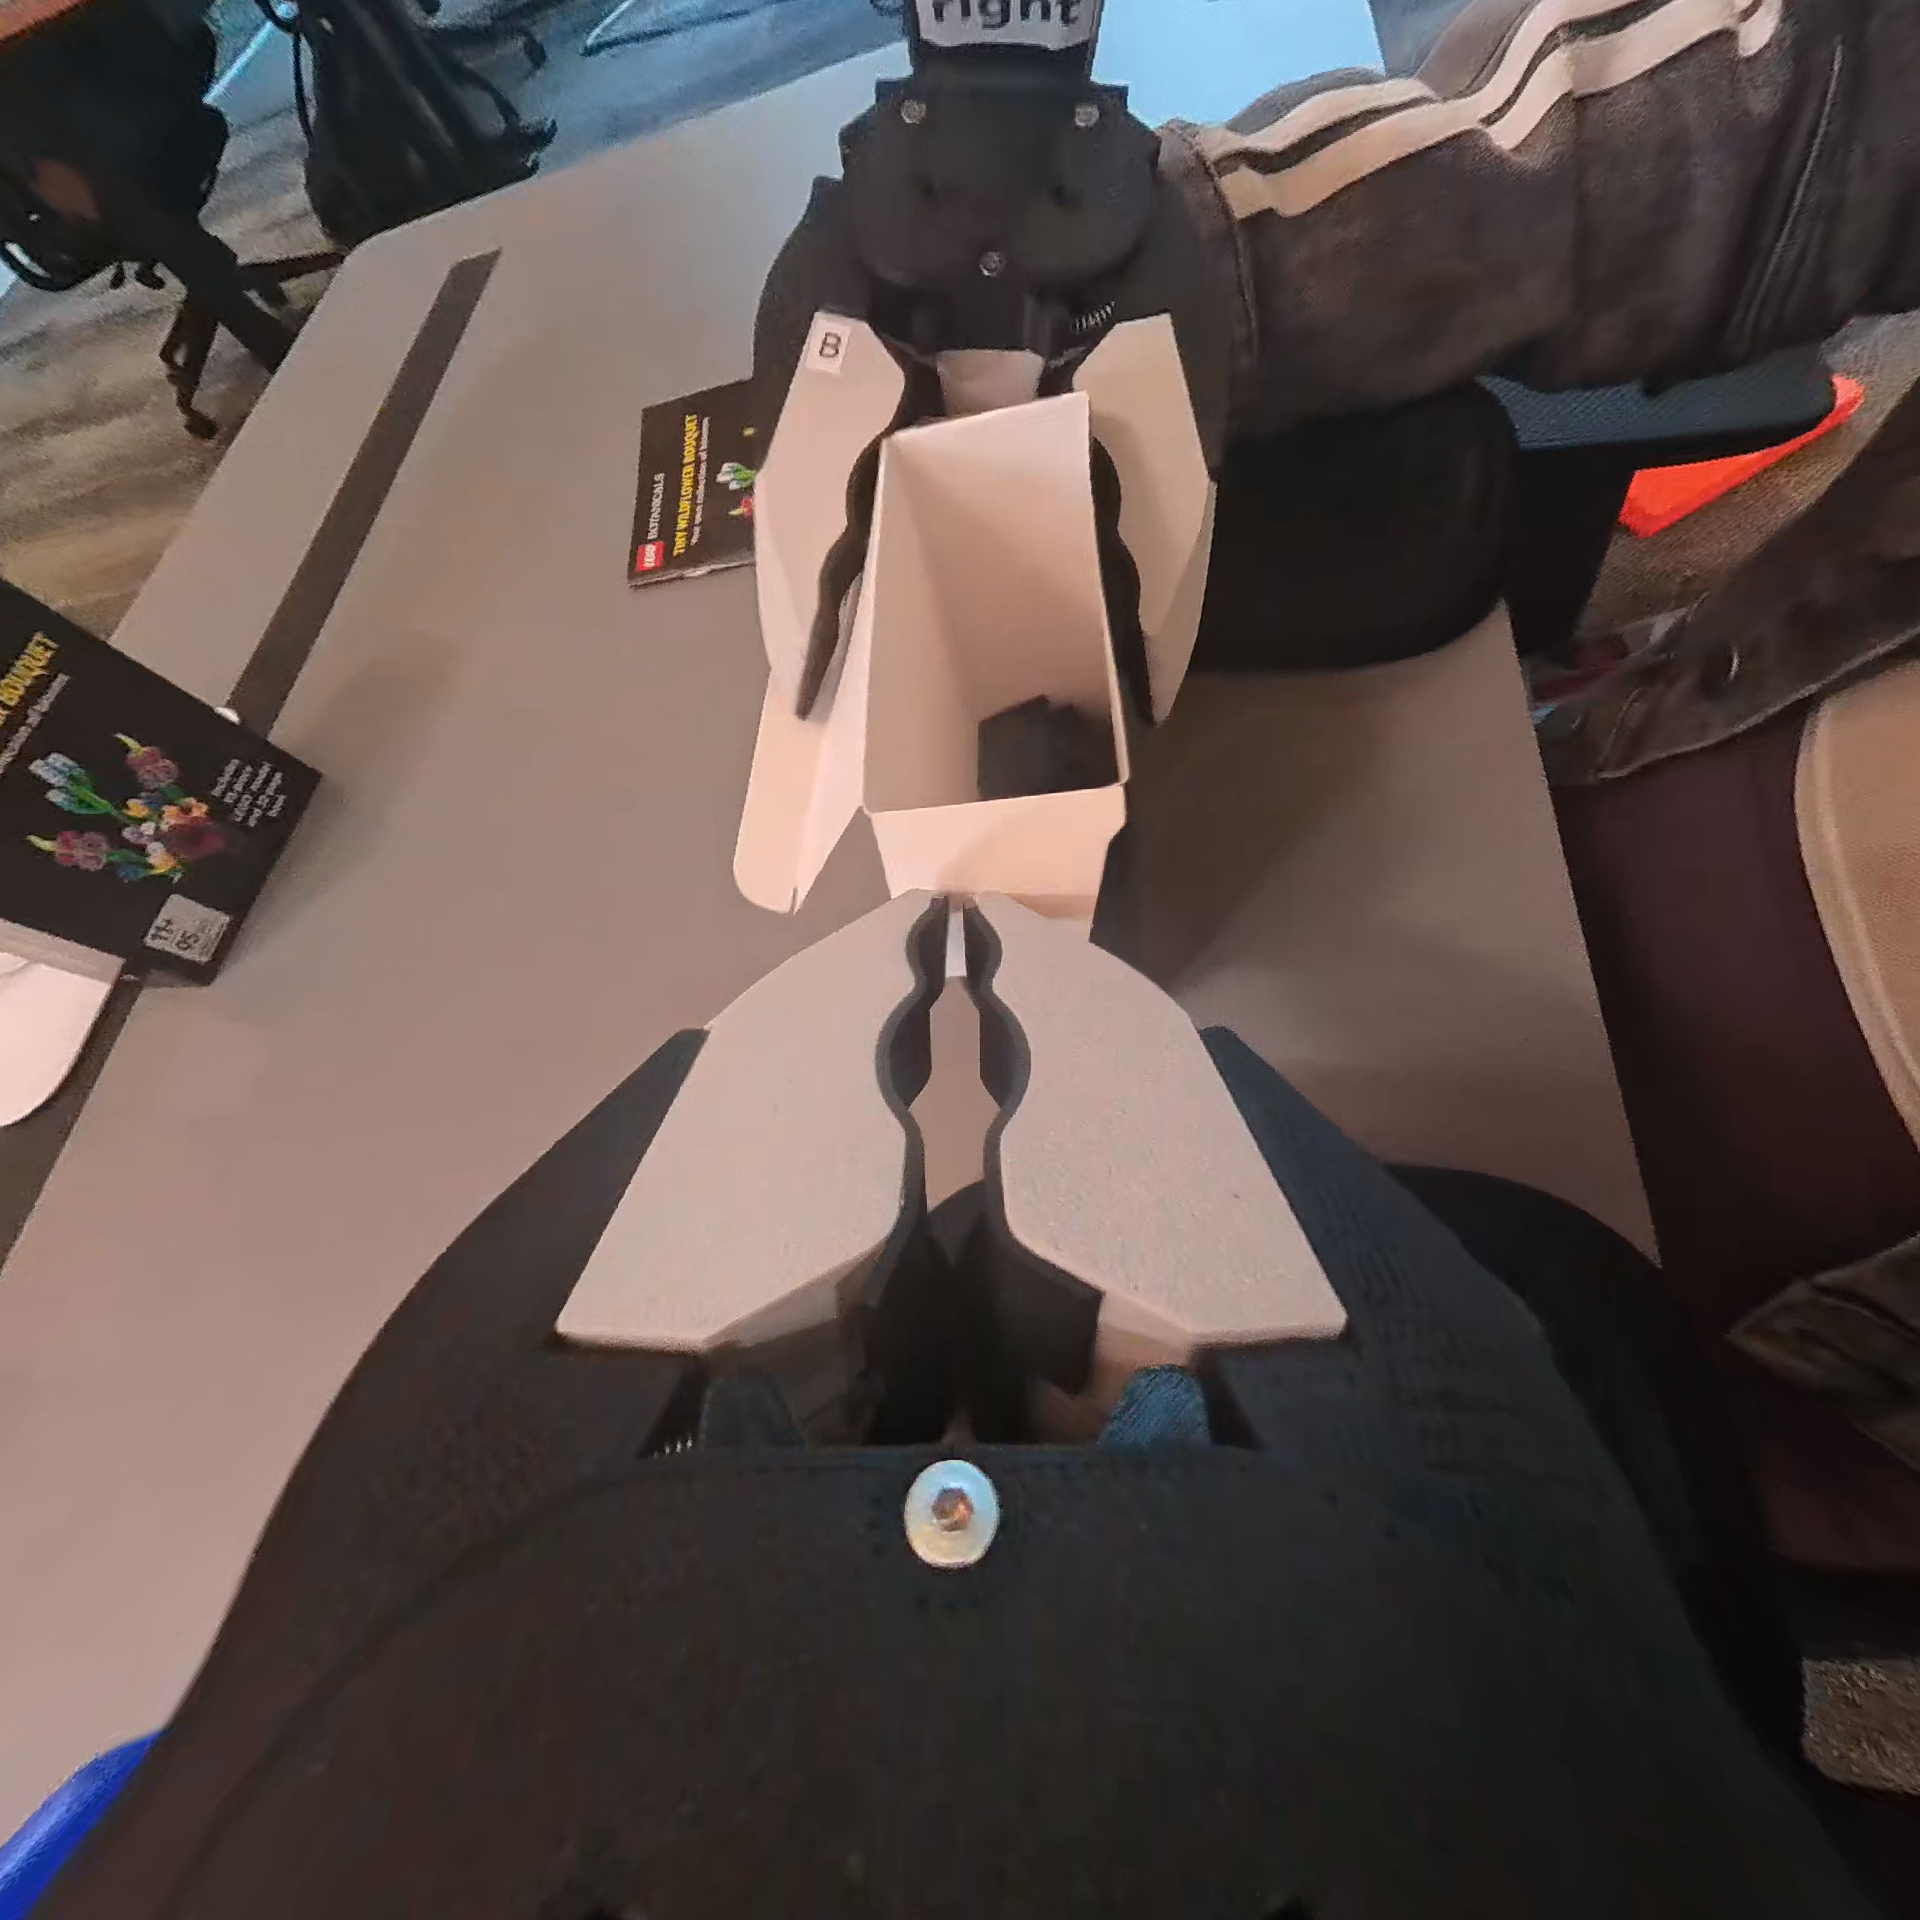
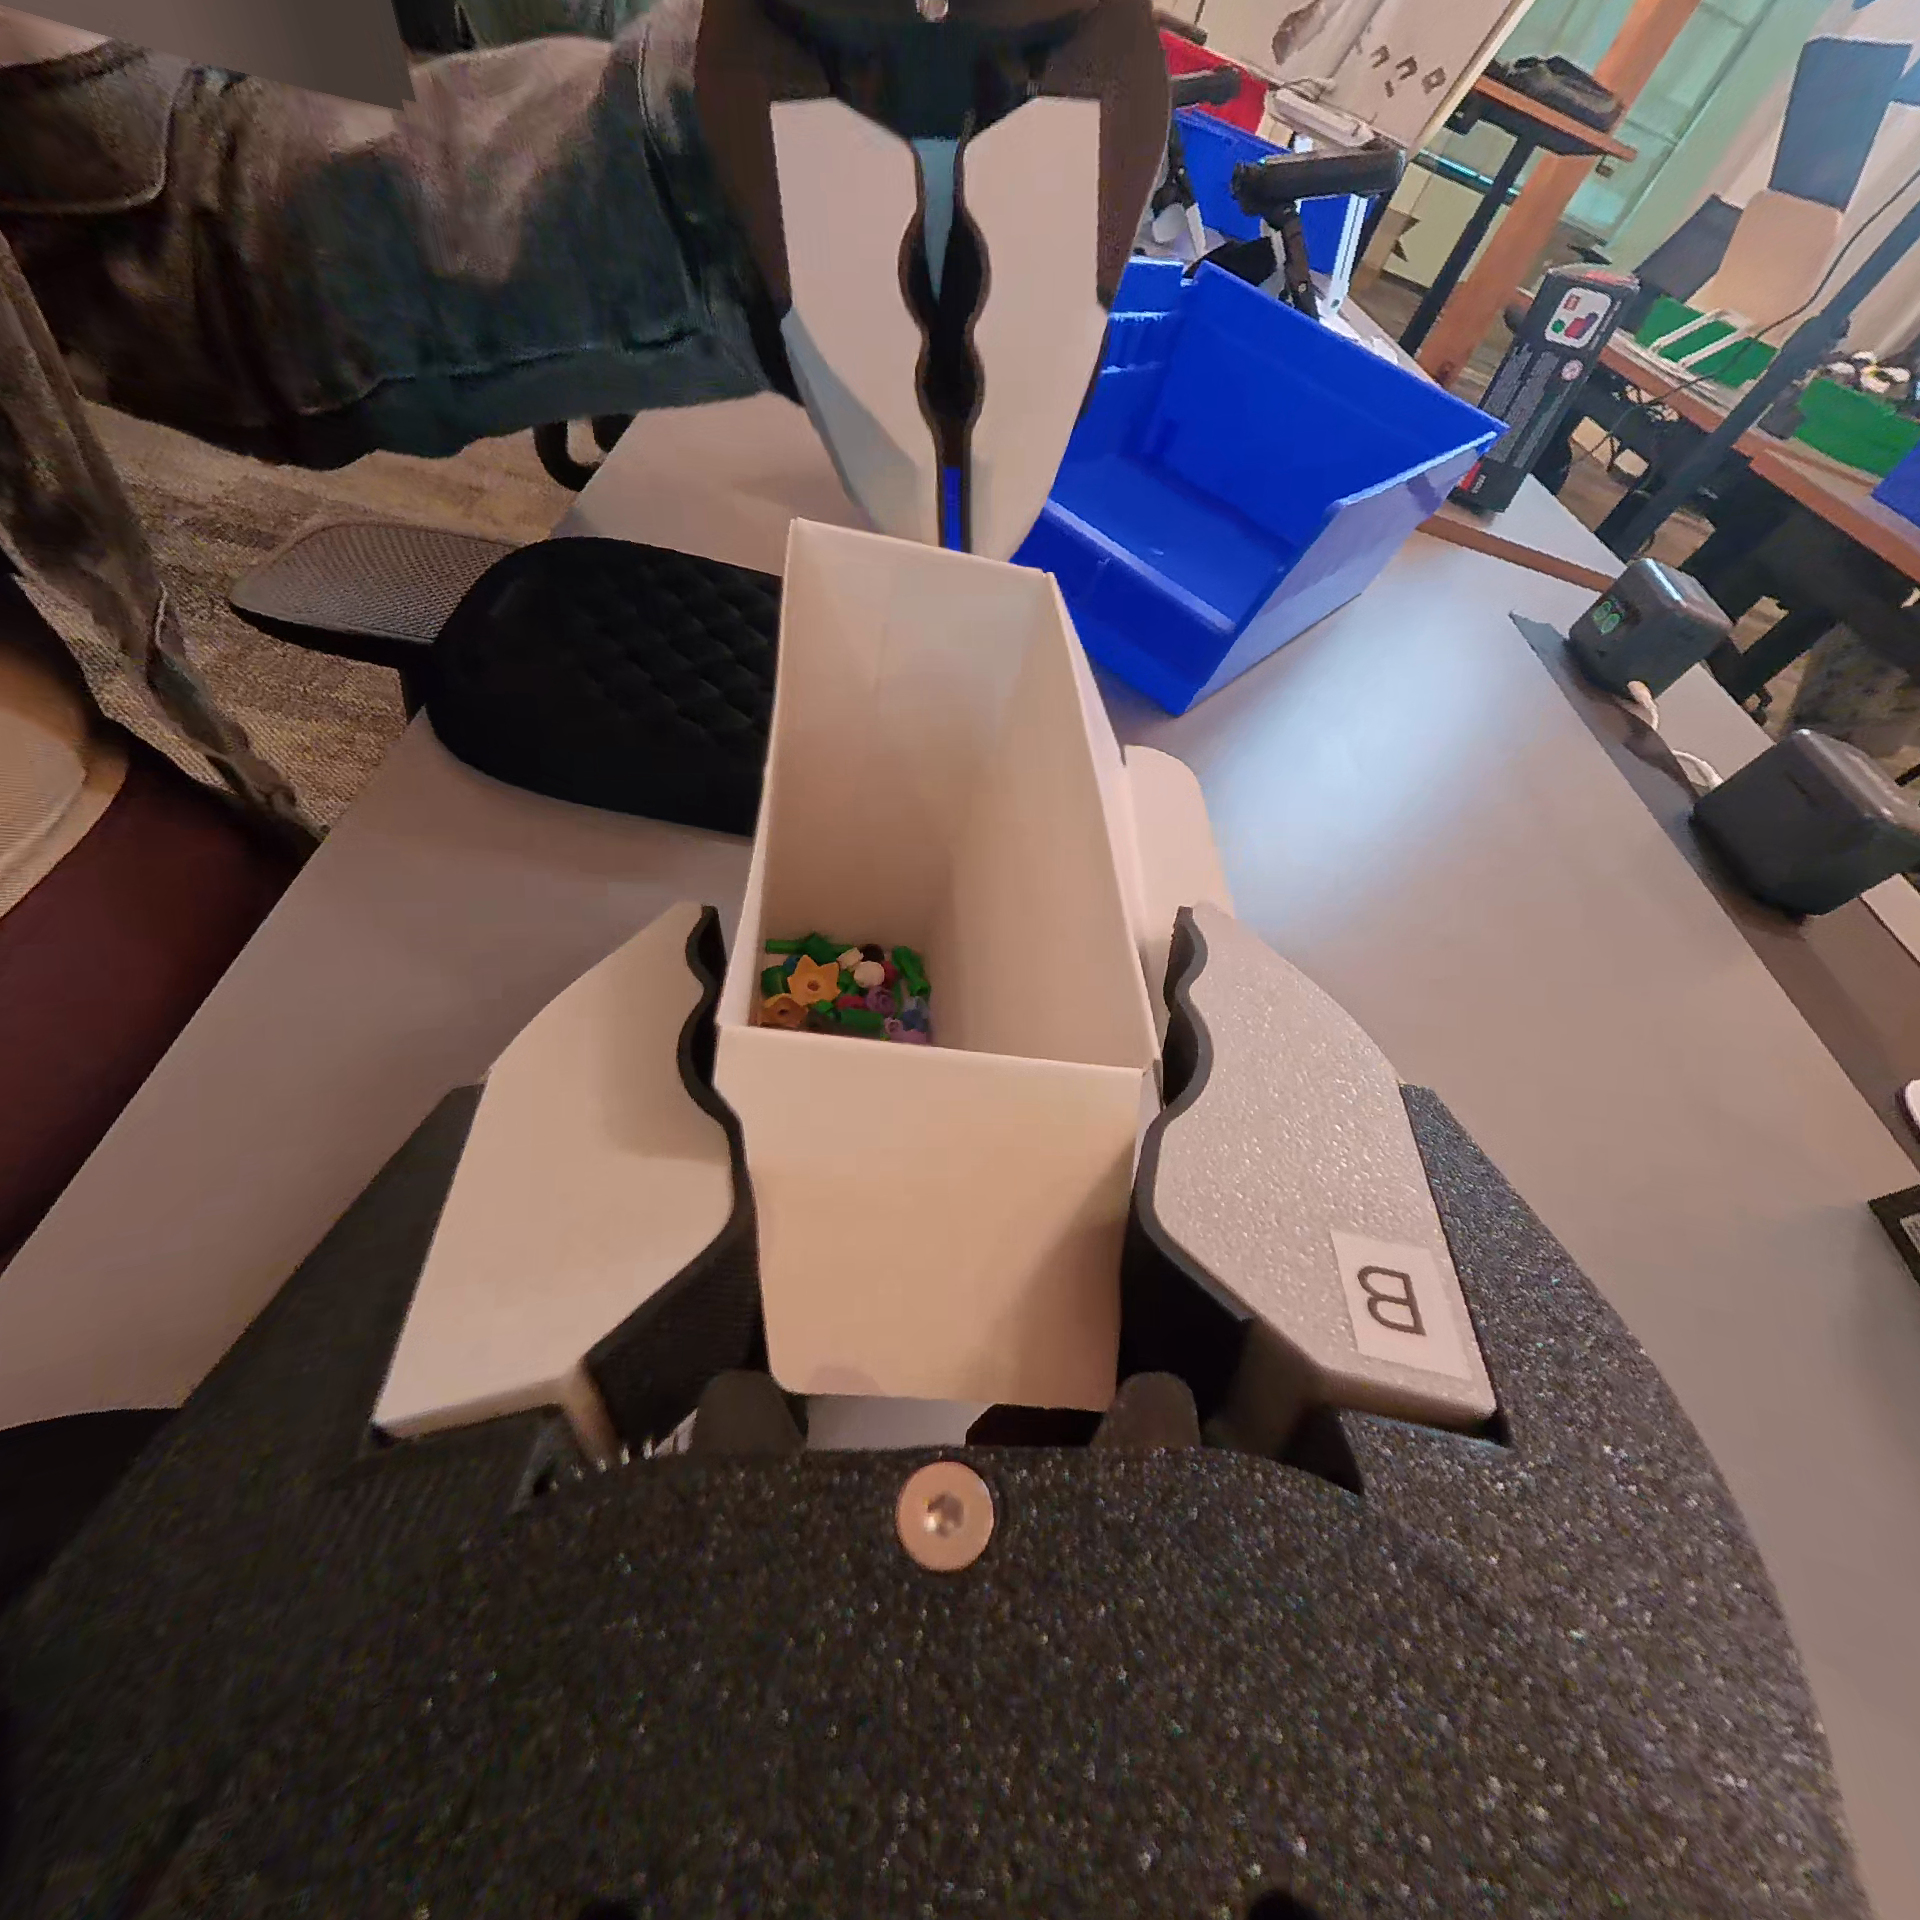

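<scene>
Right gripper [image 2: 935, 1039] clamps the open white box [image 2: 935, 1226] by both side walls, above the grey table [image 2: 1403, 831]. Left gripper [image 1: 956, 930] pinches the box's end flap [image 1: 957, 940]. Small coloured bricks [image 2: 844, 992] lie inside; keep the box level and both holds firm.

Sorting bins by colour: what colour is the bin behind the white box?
Blue bin; right wrist view shows it best.

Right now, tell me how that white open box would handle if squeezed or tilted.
White box: thin card walls, so it probably flexes under the right gripper's fingers. Likely light, nearly empty. Tilted, the small loose pieces would probably slide.
</scene>
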